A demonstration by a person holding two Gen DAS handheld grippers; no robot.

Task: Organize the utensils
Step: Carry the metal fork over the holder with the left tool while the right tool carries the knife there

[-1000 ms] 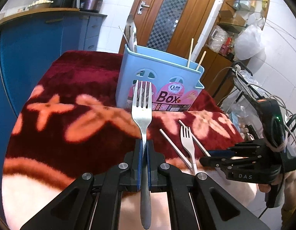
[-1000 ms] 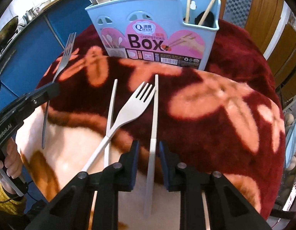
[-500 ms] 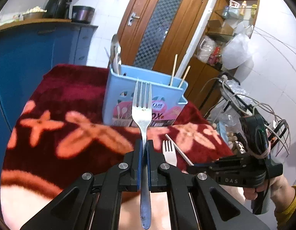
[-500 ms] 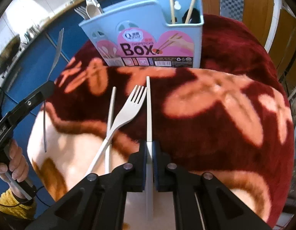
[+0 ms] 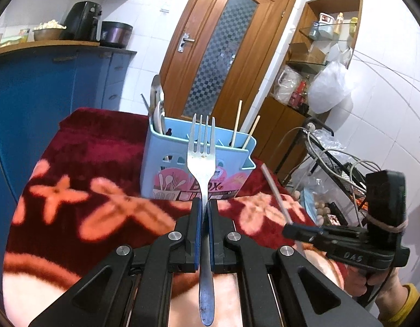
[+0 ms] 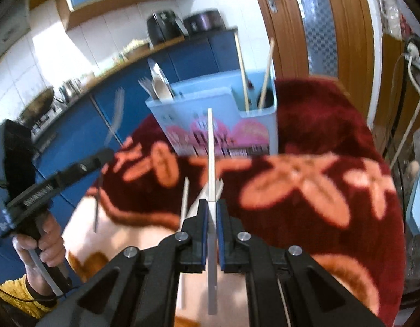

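You are holding a steel fork [image 5: 201,160] in your left gripper [image 5: 204,212], its two blue-padded jaws closing tight on the fork's neck, tines pointing up in front of the light blue utensil box [image 5: 182,160]. That box is standing on the red flowered cloth [image 5: 101,163], and its pink label is showing the word "BOX" in the left wrist view, partly hidden behind the fork; the smaller print above it is too blurred to read. In the box's left compartment spoons [image 5: 157,109] and other steel pieces are standing upright, and in its right compartment two wooden chopsticks [image 5: 236,124] are leaning. Your right gripper [image 6: 212,215] is clamping a white chopstick [image 6: 210,163], its jaws pressing on it from both sides, the stick pointing toward the front of the box and raised clear of the cloth. Nearer to you than the box, a second white chopstick [image 6: 185,201] and a white plastic fork [image 6: 199,204] are lying on the cloth, just behind the right gripper's jaws. On the side of the right gripper, seen from the left wrist, handwritten letters are reading "DAS". The left gripper's side is carrying white print too smeared to make out in the right wrist view.
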